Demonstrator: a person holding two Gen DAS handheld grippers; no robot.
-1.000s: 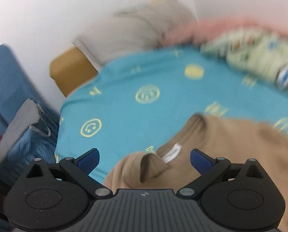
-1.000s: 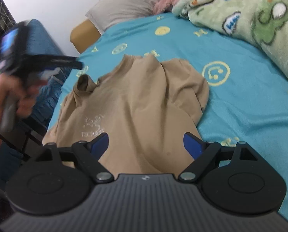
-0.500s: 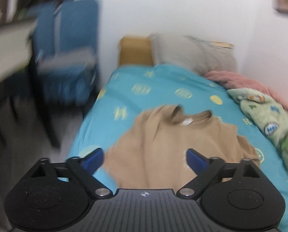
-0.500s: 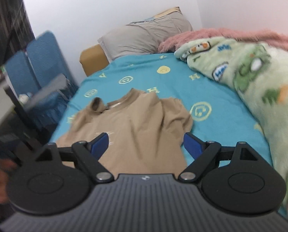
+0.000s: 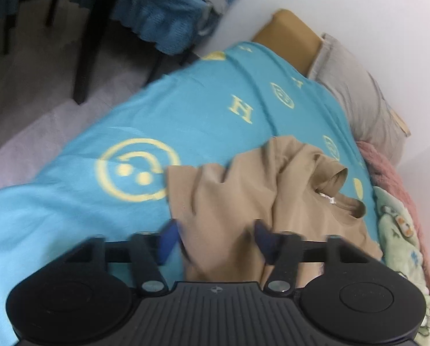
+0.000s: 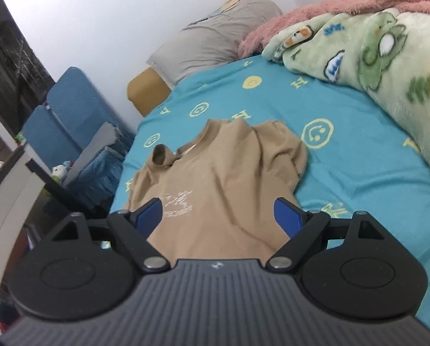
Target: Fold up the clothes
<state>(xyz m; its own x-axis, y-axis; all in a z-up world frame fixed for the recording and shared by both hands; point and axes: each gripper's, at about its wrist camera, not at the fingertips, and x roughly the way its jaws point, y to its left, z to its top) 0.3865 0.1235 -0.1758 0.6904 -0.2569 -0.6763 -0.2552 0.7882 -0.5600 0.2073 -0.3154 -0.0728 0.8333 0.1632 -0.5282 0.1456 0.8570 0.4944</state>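
**A:** Where did we have the shirt at that point?

**B:** The tan T-shirt (image 6: 220,178) lay on the teal bedsheet (image 6: 359,167), chest print up, collar toward the grey pillow (image 6: 215,40). It was spread but rumpled: one sleeve bunched near the collar, creases running down the body. We saw no fold line in it, so it was not lying folded.

**A:** And our grippers?

**B:** Our right gripper (image 6: 219,216) hung above the lower part of the shirt with its jaws wide apart and nothing between them. Our left gripper (image 5: 215,239) was over the shirt from the side; its view was smeared by motion, but the blue fingers (image 5: 168,238) stood apart with only cloth behind them, nothing pinched.

**A:** What did we judge a good fold would need?

**B:** Flattening before any folding. We thought each gripper should take one layer at an edge, at the shoulder and hem on one side, and pull gently outward so the wrinkles went. The bunched sleeve needed laying flat too. We also wanted to keep clear of the green blanket (image 6: 388,57) beside it.
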